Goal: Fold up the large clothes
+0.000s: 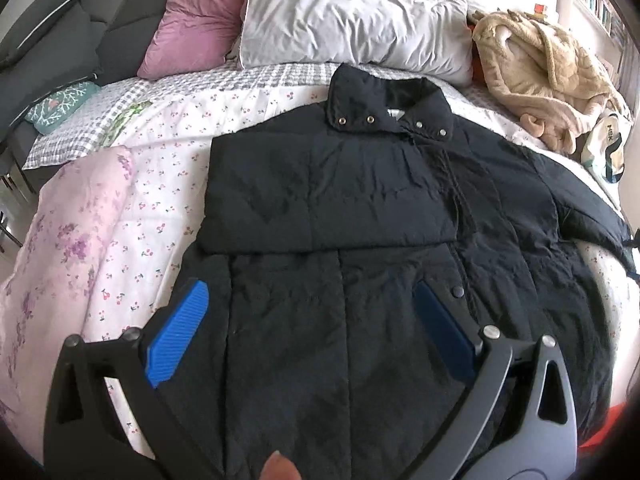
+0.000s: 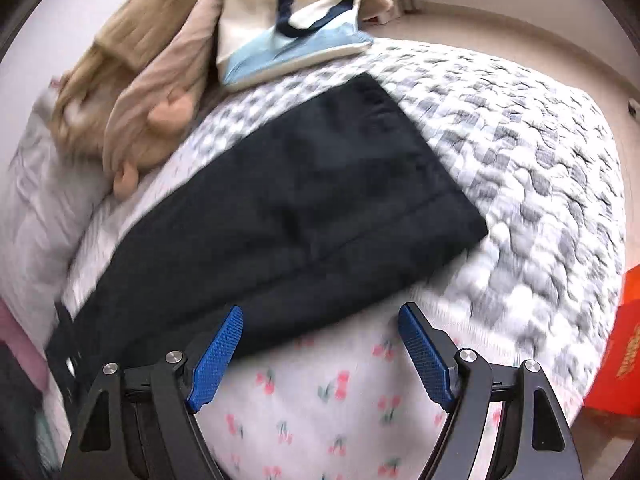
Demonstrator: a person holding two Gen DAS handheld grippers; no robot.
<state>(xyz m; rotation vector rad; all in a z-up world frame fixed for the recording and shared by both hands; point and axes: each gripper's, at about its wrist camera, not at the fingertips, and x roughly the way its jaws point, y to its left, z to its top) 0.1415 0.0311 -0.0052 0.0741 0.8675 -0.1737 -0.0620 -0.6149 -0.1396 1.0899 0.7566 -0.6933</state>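
Note:
A black quilted jacket [image 1: 360, 208] lies front up on the bed, collar toward the pillows. One sleeve is folded across its chest; the other sleeve [image 2: 304, 184] stretches out flat over the quilt. My left gripper [image 1: 312, 300] hangs above the jacket's lower front, wide open, with nothing between its blue pads [image 1: 180, 332]. In the blurred right wrist view my right gripper [image 2: 320, 316] hovers above the near edge of the outstretched sleeve, open and empty.
Pink [image 1: 192, 20] and white [image 1: 352, 12] pillows line the head of the bed. A beige fleece garment [image 1: 536, 68] and a tote bag [image 2: 280, 20] lie beyond the outstretched sleeve. An orange box [image 2: 624, 344] stands at the bed's right edge. The bedspread [image 2: 320, 400] has a cherry print.

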